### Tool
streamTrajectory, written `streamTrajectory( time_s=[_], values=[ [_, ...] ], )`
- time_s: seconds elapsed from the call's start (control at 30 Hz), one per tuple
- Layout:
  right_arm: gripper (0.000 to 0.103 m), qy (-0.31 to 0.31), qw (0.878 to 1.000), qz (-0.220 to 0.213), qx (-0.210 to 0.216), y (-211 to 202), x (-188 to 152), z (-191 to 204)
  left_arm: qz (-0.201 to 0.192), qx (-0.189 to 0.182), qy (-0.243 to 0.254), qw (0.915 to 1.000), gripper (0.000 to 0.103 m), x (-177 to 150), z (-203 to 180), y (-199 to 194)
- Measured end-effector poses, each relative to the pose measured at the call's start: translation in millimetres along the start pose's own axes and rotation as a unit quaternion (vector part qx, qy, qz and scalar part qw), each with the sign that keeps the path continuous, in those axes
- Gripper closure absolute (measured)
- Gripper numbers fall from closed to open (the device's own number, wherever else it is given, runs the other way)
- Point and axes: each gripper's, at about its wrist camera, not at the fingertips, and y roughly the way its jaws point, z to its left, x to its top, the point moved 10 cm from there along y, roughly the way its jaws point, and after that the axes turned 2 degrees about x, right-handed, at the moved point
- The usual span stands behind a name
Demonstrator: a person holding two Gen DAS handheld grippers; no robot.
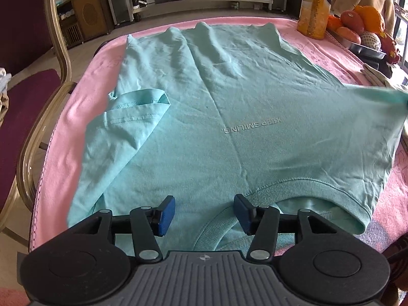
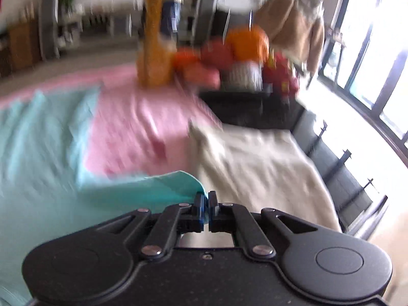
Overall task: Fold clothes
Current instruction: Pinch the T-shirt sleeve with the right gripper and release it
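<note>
Teal T-shirt [image 1: 204,117]: spread flat on pink-covered desk [image 1: 76,117]. Left tool [image 1: 204,213]: agape above collar, gripping nothing. Right tool [image 2: 207,204]: clamped on shirt's sleeve edge.

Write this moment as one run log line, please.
left gripper: open above collar | right gripper: shut on T-shirt sleeve | fold: started

A mint-green T-shirt [image 1: 229,107] lies spread front-up, one sleeve folded inward, collar nearest the camera.

Black left gripper [image 1: 204,215], blue pads [image 1: 167,215], silver rivets, seemingly ribbed grey housing
</note>
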Motion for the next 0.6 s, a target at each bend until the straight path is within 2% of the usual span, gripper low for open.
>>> streamTrajectory(
  time_s=[0.17,0.2,0.27,0.33,0.4,0.47,0.53,0.6],
  values=[
    [0.096,0.017,0.999,0.038,0.022,12.7,-7.5,-1.6,-0.011,0.009,0.020,0.9997,0.051,0.7,-3.6,-1.3],
    [0.089,0.030,0.998,0.038,0.032,9.0,-8.6,-2.5,-0.012,0.010,0.023,0.9996,0.051,0.6,-3.4,-2.3],
    [0.086,0.062,0.996,0.022,0.060,-5.9,-8.5,-4.7,-0.016,0.010,0.020,0.9996,0.051,1.4,-1.3,-5.9],
    [0.086,0.087,0.992,-0.014,0.087,-21.8,-3.1,-4.6,-0.022,0.007,0.012,0.9997,0.051,2.7,1.1,-10.2],
    [0.086,0.092,0.986,-0.037,0.131,-33.4,-0.8,4.8,-0.026,0.003,0.002,0.9996,0.051,4.4,3.2,-13.6],
    [0.086,0.078,0.980,-0.028,0.182,-34.0,-1.4,24.1,-0.026,0.001,-0.005,0.9996,0.051,4.7,4.6,-15.0],
    [0.086,0.064,0.975,0.008,0.211,-25.2,-8.1,42.6,-0.021,0.005,-0.006,0.9998,0.051,2.8,6.3,-12.8],
    [0.086,0.079,0.976,0.012,0.200,-18.8,-5.7,40.1,-0.019,0.009,-0.007,0.9998,0.051,1.5,8.1,-12.3]
  ],
)
